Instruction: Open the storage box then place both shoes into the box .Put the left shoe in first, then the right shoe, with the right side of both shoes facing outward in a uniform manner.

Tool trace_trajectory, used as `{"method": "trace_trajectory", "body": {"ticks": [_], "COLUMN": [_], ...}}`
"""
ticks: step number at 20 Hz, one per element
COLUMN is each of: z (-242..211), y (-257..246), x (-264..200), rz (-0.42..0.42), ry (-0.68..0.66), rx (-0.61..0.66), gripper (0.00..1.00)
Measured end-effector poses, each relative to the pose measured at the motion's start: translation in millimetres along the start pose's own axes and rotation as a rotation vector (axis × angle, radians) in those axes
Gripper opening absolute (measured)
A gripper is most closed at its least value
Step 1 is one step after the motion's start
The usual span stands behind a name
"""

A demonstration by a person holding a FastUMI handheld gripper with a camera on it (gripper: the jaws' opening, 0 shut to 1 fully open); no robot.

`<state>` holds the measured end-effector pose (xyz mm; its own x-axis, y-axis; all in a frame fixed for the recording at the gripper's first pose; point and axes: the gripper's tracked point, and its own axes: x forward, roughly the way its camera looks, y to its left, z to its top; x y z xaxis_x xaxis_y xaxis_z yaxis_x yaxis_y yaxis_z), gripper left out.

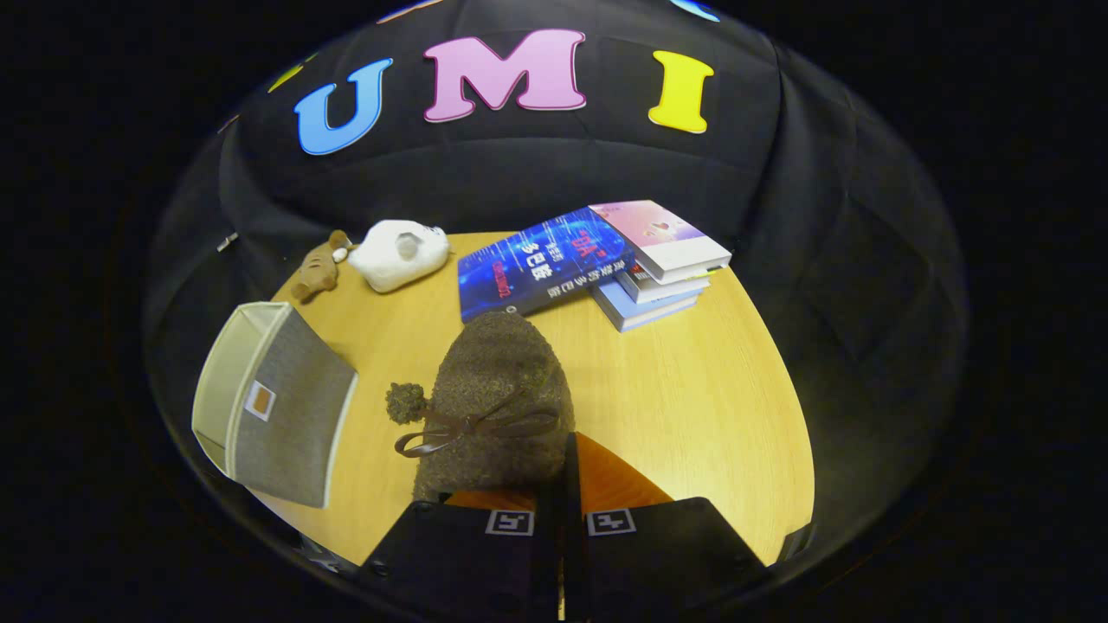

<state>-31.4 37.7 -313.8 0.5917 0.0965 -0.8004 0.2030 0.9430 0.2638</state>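
Here, jaws clamped on shoe [498,398], toe pointing away toward books [597,260].

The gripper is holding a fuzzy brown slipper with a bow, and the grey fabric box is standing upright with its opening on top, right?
Not quite. In the gripper view, the grey fabric storage box lies tipped on its side on the round wooden table, its opening facing sideways, not up. The rest holds: the gripper is closed on the fuzzy brown slipper with a bow.
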Motion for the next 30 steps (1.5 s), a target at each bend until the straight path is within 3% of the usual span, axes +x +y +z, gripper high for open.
{"method": "trace_trajectory", "body": {"ticks": [7,15,21,28,30], "z": [58,78,57,19,16], "y": [118,256,322,328,328], "x": [-47,-61,-37,2,3], "rz": [0.121,0.231,0.198,0.096,0.089], "ry": [-0.082,-0.099,-0.033,0.080,0.079], "rx": [-0.008,-0.034,-0.038,0.007,-0.002], "gripper": [0.07,0.07,0.07,0.07,0.17]}}
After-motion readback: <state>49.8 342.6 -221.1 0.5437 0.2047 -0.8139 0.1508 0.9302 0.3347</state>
